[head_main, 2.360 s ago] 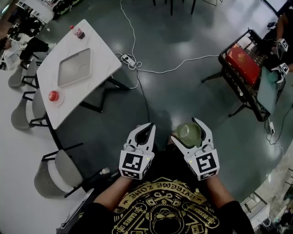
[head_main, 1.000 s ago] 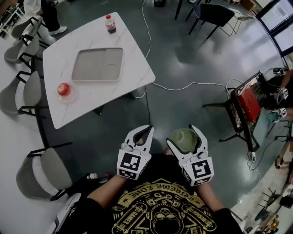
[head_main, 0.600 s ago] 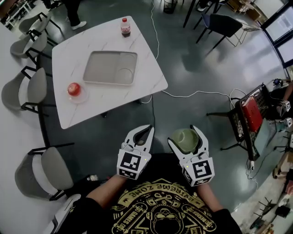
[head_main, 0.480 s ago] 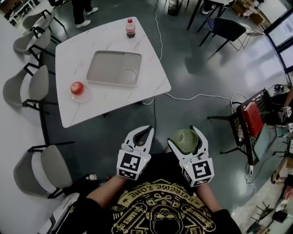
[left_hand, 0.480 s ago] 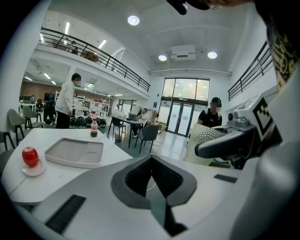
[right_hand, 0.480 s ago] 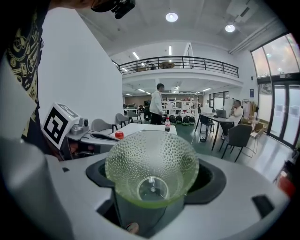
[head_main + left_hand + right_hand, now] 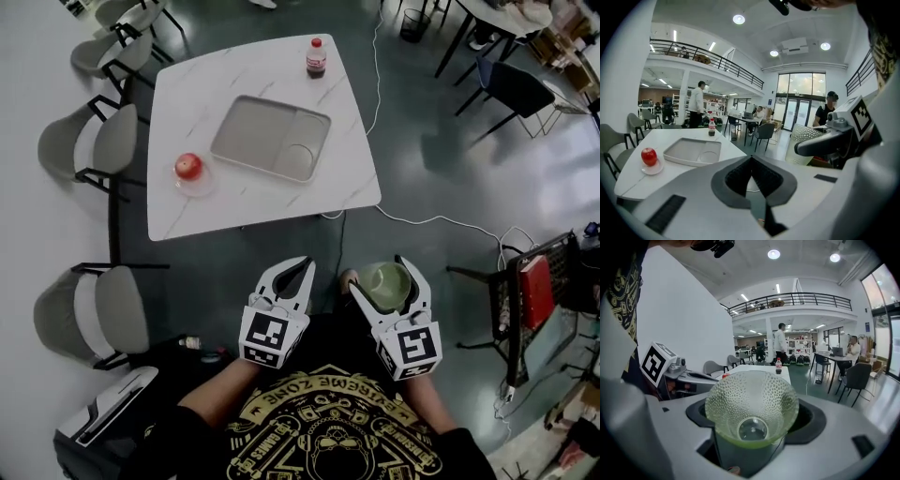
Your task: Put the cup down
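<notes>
A green dimpled glass cup (image 7: 386,281) sits upright between the jaws of my right gripper (image 7: 382,277), which is shut on it, held at waist height over the dark floor. In the right gripper view the cup (image 7: 751,408) fills the middle and is empty. My left gripper (image 7: 300,266) is beside it on the left, shut with its jaw tips touching and nothing between them (image 7: 751,159). The left gripper view shows the cup (image 7: 804,143) off to its right. A white table (image 7: 253,197) stands ahead, apart from both grippers.
On the table lie a grey tray (image 7: 270,138), a red apple (image 7: 188,165) on a small clear plate and a cola bottle (image 7: 316,58). Grey chairs (image 7: 94,314) stand to its left. A white cable (image 7: 441,220) runs across the floor, and a black cart (image 7: 534,291) stands at right.
The table has slid rightward and nearer in the head view as the person turned toward it. Both grippers keep their pose, and the cup stays in the right one.
</notes>
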Motion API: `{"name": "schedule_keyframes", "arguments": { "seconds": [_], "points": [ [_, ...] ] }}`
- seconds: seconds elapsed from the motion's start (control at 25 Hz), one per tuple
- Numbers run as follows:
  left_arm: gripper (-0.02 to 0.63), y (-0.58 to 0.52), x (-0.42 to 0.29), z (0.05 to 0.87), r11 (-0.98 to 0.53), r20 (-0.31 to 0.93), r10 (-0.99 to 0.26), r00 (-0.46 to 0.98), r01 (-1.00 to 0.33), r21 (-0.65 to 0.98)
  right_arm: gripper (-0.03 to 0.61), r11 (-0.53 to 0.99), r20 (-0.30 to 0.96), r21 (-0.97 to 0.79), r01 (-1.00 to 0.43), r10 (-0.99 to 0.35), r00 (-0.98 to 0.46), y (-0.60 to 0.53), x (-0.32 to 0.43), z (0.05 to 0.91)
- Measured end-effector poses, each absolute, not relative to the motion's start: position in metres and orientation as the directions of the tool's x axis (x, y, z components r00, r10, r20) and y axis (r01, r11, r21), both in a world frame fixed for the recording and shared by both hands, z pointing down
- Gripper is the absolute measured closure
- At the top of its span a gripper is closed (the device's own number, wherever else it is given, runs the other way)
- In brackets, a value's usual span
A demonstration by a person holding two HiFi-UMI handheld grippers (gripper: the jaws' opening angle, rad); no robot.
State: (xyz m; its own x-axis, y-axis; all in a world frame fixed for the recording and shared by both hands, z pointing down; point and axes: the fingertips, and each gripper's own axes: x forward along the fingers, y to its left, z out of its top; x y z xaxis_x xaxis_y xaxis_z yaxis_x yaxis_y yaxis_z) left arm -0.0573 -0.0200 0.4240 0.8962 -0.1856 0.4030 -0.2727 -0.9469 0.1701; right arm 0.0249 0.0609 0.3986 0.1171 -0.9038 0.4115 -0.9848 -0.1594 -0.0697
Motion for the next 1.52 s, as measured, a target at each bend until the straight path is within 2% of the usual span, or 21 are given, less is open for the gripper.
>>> {"name": "schedule_keyframes", "arguments": {
  "seconds": [0.6,0.92,1.16,1.52],
  "points": [
    [0.611,-0.03,-0.001,0.412,-0.851,0.441,-0.436,0.785,-0.519,0.082,0.179,0.136,0.348,-0.081,-0.987,-0.924,-0.156,0.023,0.106,0.402],
    [0.611,-0.03,0.003,0.412,-0.803,0.454,-0.508,0.732,-0.593,0.057,0.179,0.202,0.336,-0.07,-0.977,-0.917,-0.214,0.003,0.13,0.396],
    [0.612,-0.05,0.01,0.419,-0.8,0.447,-0.504,0.739,-0.594,0.082,0.179,0.201,0.345,-0.056,-0.978,-0.915,-0.208,-0.018,0.133,0.405],
    [0.611,-0.109,0.049,0.43,-0.856,0.448,-0.405,0.797,-0.503,0.121,0.179,0.152,0.382,-0.042,-0.988,-0.911,-0.156,-0.08,0.142,0.407]
  ]
}}
